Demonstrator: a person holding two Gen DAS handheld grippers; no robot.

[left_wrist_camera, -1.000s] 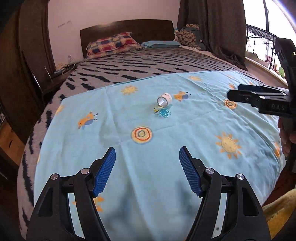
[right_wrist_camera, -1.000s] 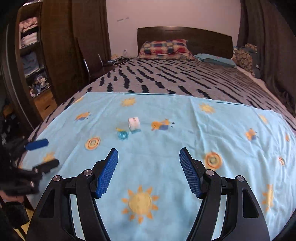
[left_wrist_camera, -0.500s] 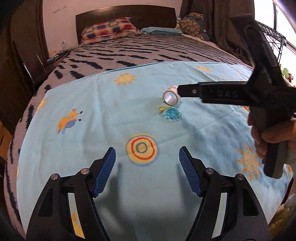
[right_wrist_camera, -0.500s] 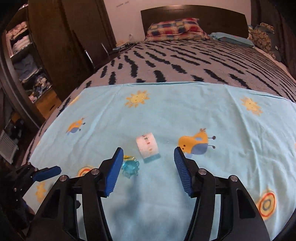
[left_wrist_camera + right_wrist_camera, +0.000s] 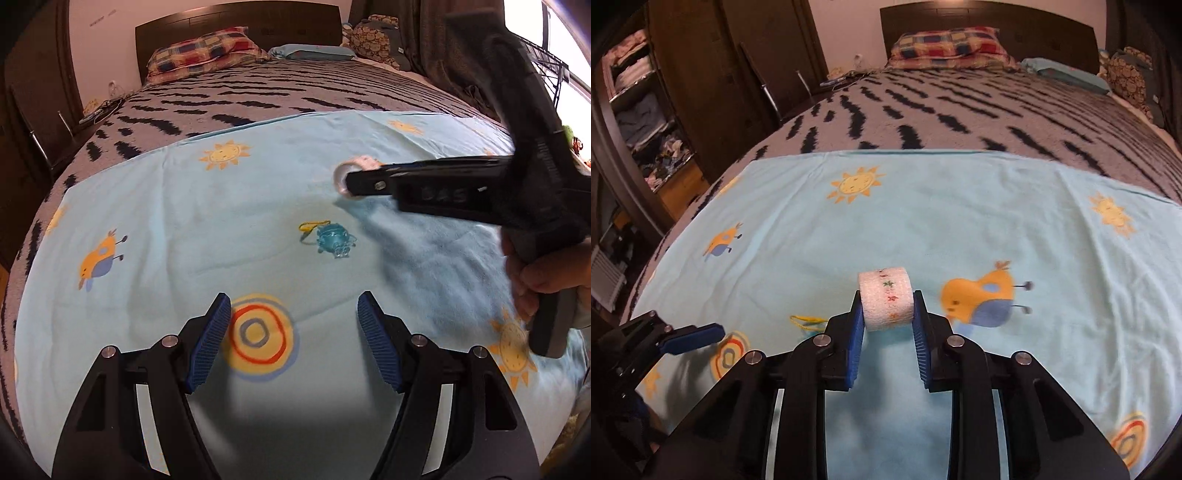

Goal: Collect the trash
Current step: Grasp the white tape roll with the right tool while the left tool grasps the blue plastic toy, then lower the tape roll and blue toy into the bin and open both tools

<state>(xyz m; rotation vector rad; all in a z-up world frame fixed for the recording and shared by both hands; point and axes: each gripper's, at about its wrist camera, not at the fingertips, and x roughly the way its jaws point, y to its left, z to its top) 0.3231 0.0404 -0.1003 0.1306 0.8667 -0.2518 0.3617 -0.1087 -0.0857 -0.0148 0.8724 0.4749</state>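
Observation:
A small white roll (image 5: 886,301) with a printed strip lies on the light blue blanket (image 5: 960,206), and the blue pads of my right gripper (image 5: 887,297) are shut on its two flat ends. In the left wrist view that gripper (image 5: 352,182) reaches in from the right in a person's hand (image 5: 546,273), with the roll (image 5: 343,173) at its tip. A blue see-through trinket (image 5: 332,242) on a yellow string (image 5: 314,225) lies just in front of the roll. My left gripper (image 5: 293,295) hangs open and empty above the blanket, short of the trinket.
The blanket covers the near end of a bed with a grey black-striped cover (image 5: 960,110). Pillows (image 5: 945,46) and a dark headboard (image 5: 236,22) are at the far end. A dark wardrobe with open shelves (image 5: 639,110) stands left. A window rack (image 5: 546,74) is at the right.
Both grippers moved forward and down toward the two small items. The right gripper went from wide open to shut around the white roll. The left gripper stayed open.

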